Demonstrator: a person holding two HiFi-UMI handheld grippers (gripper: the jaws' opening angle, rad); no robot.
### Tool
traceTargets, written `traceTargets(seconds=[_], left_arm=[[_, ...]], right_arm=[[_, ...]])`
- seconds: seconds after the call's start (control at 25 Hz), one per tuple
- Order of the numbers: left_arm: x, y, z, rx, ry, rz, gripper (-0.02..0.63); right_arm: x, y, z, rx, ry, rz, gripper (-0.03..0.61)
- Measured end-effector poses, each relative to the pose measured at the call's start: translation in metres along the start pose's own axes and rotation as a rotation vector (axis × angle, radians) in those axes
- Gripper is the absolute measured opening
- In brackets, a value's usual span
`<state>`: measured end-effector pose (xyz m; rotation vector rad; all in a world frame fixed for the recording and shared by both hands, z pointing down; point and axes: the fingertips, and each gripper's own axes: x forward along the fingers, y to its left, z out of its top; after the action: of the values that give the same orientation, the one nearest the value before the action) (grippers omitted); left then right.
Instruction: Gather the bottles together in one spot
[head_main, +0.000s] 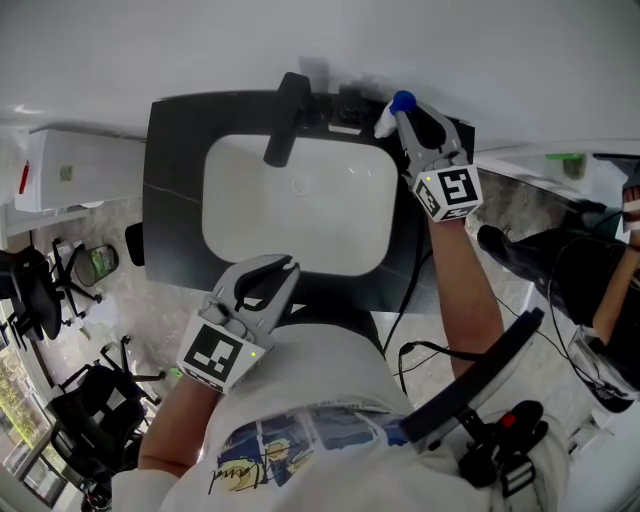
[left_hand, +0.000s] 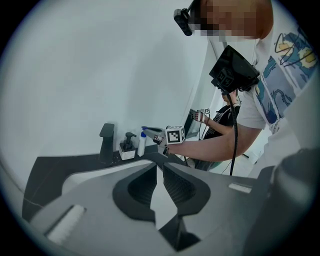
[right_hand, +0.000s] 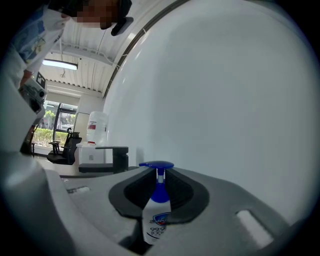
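Right gripper (right_hand: 159, 192) clamped on 1 white plastic pump bottle with blue top (right_hand: 156, 215), jaws pinching it at the blue neck and white shoulder, pump head sticking up above the jaw tips. Bottle is upright at the back right corner of the black flat countertop (head_main: 170, 150), close to the pale wall, behind the white rectangular basin (head_main: 300, 200) and right of the black angular faucet (head_main: 285, 125). In the left gripper view it stands just beside 1 dark pump dispenser in a white holder (left_hand: 127, 149), which is between bottle and faucet; cannot tell if the bottle base touches the counter. Left gripper (left_hand: 160, 172) has jaws together, only a thin slit between the tips, nothing in them. It hangs over the near edge of the basin, well apart from the bottle, tilted down toward the basin. Another person's arm (head_main: 615, 300) shows at the far right edge, partly cut off
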<state>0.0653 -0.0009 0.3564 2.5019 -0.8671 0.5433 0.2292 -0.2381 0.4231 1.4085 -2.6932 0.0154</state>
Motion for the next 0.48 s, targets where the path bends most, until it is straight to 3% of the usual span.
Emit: traceTargets(seconds=[0.44, 0.48], left_arm=[[-0.002, -0.001, -0.0039, -0.008, -0.001, 0.006, 0.043], [-0.0018, -0.0013, -0.0041, -0.009, 0.0, 0.005, 0.044]], right_arm=[[-0.0046, 0.0053, -0.0008, -0.005, -0.007, -0.009, 0.051], [-0.0034, 0.0083, -0.0018, -0.006, -0.002, 0.003, 0.157]])
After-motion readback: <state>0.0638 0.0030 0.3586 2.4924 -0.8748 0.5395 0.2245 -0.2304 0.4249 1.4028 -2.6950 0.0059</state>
